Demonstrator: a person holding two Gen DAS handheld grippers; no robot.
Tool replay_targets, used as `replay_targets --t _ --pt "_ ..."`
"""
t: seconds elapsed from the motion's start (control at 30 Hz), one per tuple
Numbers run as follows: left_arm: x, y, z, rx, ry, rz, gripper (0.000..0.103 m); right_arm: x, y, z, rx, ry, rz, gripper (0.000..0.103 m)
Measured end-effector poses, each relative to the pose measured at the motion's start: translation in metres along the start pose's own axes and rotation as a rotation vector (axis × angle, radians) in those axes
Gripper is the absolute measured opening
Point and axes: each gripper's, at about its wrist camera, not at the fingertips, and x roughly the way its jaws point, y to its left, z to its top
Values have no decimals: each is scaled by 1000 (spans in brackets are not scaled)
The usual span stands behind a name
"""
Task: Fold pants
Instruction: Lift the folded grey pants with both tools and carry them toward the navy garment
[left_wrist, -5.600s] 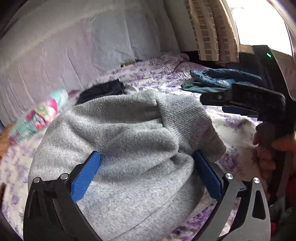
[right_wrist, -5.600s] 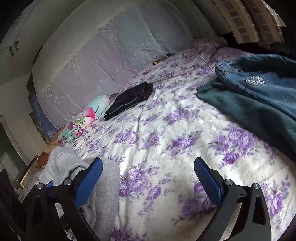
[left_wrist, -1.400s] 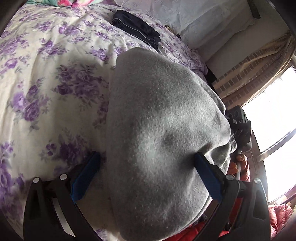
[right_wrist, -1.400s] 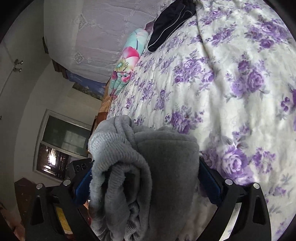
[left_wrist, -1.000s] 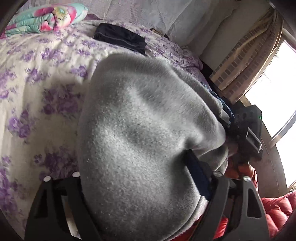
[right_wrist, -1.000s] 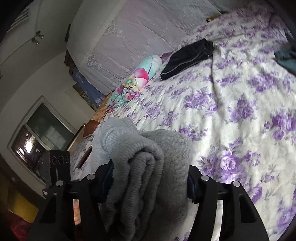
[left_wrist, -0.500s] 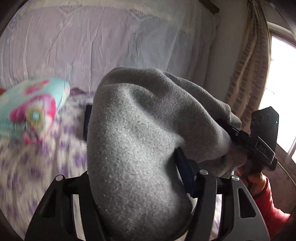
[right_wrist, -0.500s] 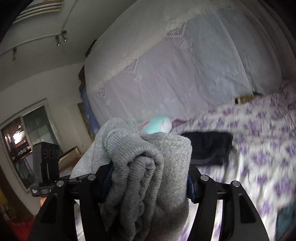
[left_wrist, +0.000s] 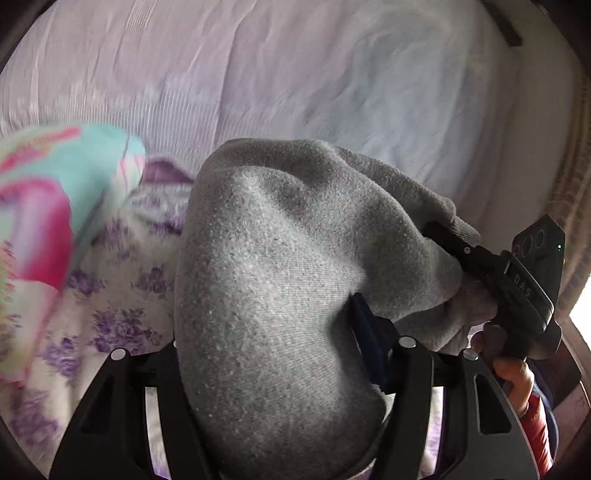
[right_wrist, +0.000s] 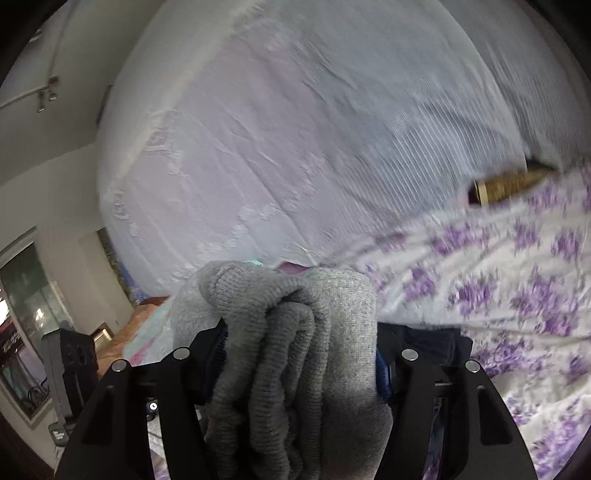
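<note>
So the grey pants (left_wrist: 280, 295) are bunched up and carried between both tools right now, filling the lower middle of each wrist view. The left gripper (left_wrist: 269, 354) is clamped on a thick fold of the fleece, with its jaws having just been closing over the cloth. The right gripper (right_wrist: 299, 354) is pinched onto the ribbed cuff end (right_wrist: 280, 332), jaws eased a touch wider but the fabric is plainly squeezed between them.

The bundle is held up off the floral bedspread (right_wrist: 517, 295), which is seen lower right in the right wrist view and lower left in the left one, next to a bright pillow (left_wrist: 55, 192).

Probably a carry-and-place step. For a tidy result, both ends should be kept level and the spacing between the tools kept steady so the folds aren't pulled apart. The bundle should be lowered flat onto a bare patch of the bed before either grip is let go. Lots of blur here, so it should be slowed down before the drop.
</note>
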Motion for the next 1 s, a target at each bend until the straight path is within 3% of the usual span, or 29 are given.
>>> replay_targets --t 0.03,0.1,0.13,0.2,0.23,0.33,0.37,0.47,0.53,0.6,0.63,0.67,0.7,0.73,0.8,0.93,1.0 --pt "17 9 -5 -10 25 14 61 13 -10 -6 17 12 -39 74" --pt "44 26 -19 -41 72 51 66 40 -38 -31 25 31 -217 87" --pt "54 38 -33 -71 72 66 78 45 -52 -44 36 4 -182 99" --pt "53 49 -42 -112 58 30 81 45 -65 -44 110 34 -100 99" --pt "45 48 -38 -113 55 37 81 39 -57 -37 93 46 -133 99" --pt "9 43 -38 -76 -86 191 84 7 -20 -34 -42 -97 -254 99" --pt "-2 41 -39 -68 -108 201 84 -7 -6 -33 -82 -168 -282 99" --pt "-34 32 -36 -36 -207 196 86 -35 32 -30 -163 -261 -266 98" --pt "-39 21 -32 -10 -235 174 89 -42 51 -34 -218 -290 -250 88" --pt "-28 12 -31 16 -188 131 89 -32 60 -39 -255 -246 -209 62" --pt "-19 9 -35 35 -154 119 89 -21 57 -41 -250 -203 -188 40" --pt "-8 5 -39 59 -118 128 89 -6 51 -45 -231 -136 -181 28" --pt "3 2 -44 86 -83 151 90 11 40 -51 -210 -62 -217 23" --pt "19 -3 -50 149 -32 220 94 23 30 -54 -196 -13 -253 20" --pt "40 -7 -58 242 19 297 98 35 12 -65 -190 -2 -240 20" --pt "33 -4 -58 217 4 273 98 31 16 -61 -181 -5 -240 20" --pt "26 -1 -60 199 -23 255 98 22 20 -68 -194 -72 -206 23"
